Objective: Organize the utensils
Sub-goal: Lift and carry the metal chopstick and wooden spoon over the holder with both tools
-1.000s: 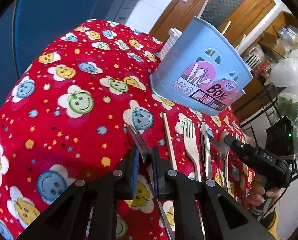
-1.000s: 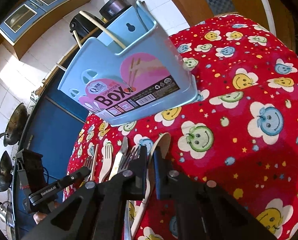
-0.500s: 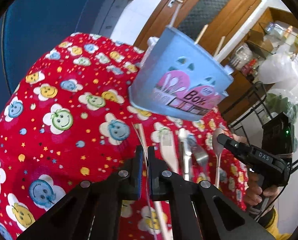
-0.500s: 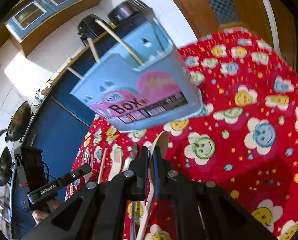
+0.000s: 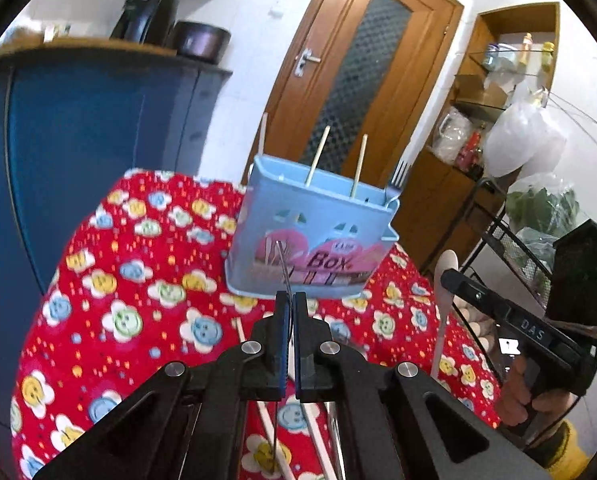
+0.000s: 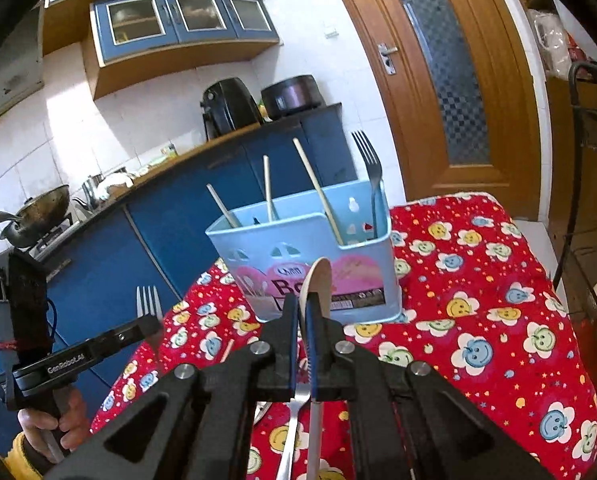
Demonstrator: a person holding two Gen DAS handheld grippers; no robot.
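Utensils are split three ways: some stand in the blue holder box [image 6: 310, 256], some lie on the red tablecloth [image 5: 138, 304], and two are held. The left gripper [image 5: 289, 312] is clamped on a metal fork [image 6: 148, 302], seen edge-on in its own view with tines up. The right gripper [image 6: 307, 316] is clamped on a wooden spoon [image 6: 318, 284], bowl upward. The box sits straight ahead of both grippers and slightly below, its open top facing up, so each near-upright utensil likely needs carrying over the rim. Neither hand looks clearly nearer. Only the right wrist view shows inside the box; only each opposite view shows the other's utensil plainly.
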